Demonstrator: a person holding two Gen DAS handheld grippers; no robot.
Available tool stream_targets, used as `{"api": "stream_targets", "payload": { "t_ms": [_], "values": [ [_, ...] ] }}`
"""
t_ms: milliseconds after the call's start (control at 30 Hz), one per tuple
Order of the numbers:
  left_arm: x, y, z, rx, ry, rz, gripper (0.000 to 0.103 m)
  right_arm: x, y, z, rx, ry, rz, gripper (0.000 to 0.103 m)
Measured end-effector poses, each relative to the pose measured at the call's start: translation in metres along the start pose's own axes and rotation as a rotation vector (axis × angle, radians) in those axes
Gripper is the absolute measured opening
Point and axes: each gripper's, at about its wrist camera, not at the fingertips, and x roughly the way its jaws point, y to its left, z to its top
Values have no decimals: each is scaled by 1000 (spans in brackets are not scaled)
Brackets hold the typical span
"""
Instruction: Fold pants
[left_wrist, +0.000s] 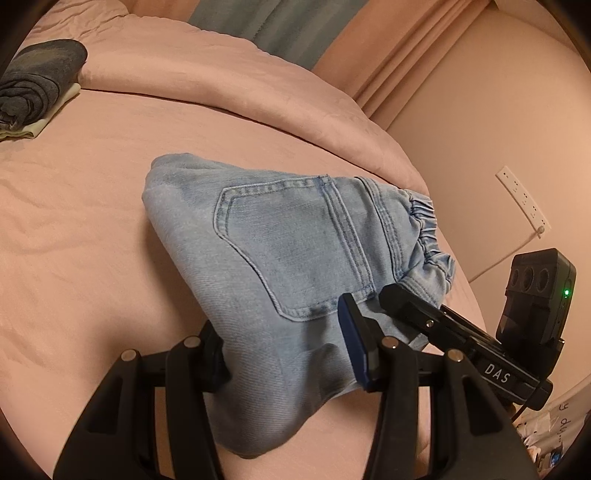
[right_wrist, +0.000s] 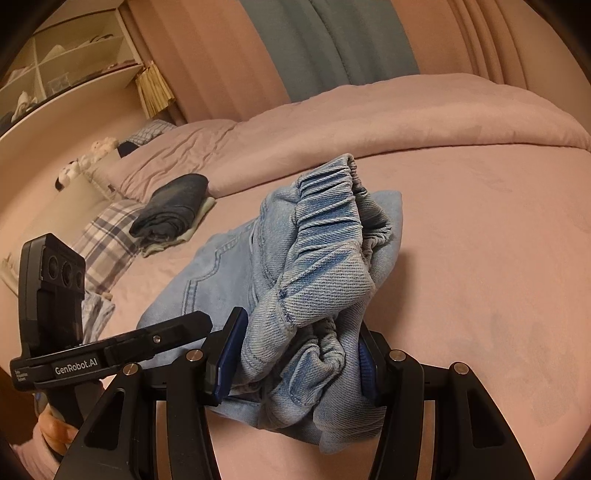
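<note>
Light blue denim pants (left_wrist: 280, 243) lie folded in a bundle on the pink bed, back pocket up, elastic waistband (left_wrist: 424, 225) to the right. My left gripper (left_wrist: 288, 354) is shut on the near edge of the bundle. In the right wrist view the pants (right_wrist: 314, 280) bunch up with the waistband (right_wrist: 328, 195) on top, and my right gripper (right_wrist: 299, 365) is shut on the waistband end. The right gripper also shows in the left wrist view (left_wrist: 417, 306), the left gripper in the right wrist view (right_wrist: 177, 328), both at the pants.
A folded dark garment on a pale one (left_wrist: 37, 85) lies at the far left of the bed, also in the right wrist view (right_wrist: 173, 210). A rolled pink duvet (left_wrist: 229, 81) runs across the back. A plaid pillow (right_wrist: 107, 240), shelves (right_wrist: 62, 62) and a wall socket (left_wrist: 522, 197) surround the bed.
</note>
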Motion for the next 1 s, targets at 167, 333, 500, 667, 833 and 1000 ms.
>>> {"api": "stream_targets", "payload": {
  "t_ms": [167, 333, 500, 667, 833, 1000],
  "values": [
    [0, 9, 9, -10, -3, 15, 50, 14, 5, 12, -7, 4, 12, 56],
    [0, 17, 23, -16, -17, 23, 50, 25, 8, 26, -20, -5, 21, 56],
    [1, 21, 37, -10, -37, 28, 50, 37, 9, 42, -30, -18, 30, 56],
    [1, 27, 45, 3, -52, 35, 50, 49, 9, 57, -39, -33, 26, 56],
    [8, 39, 60, 1, -58, 30, 50, 62, 9, 72, -51, -47, 16, 56],
    [10, 45, 56, 7, -52, 23, 50, 75, 2, 84, -55, -53, -2, 56]
  ]
}}
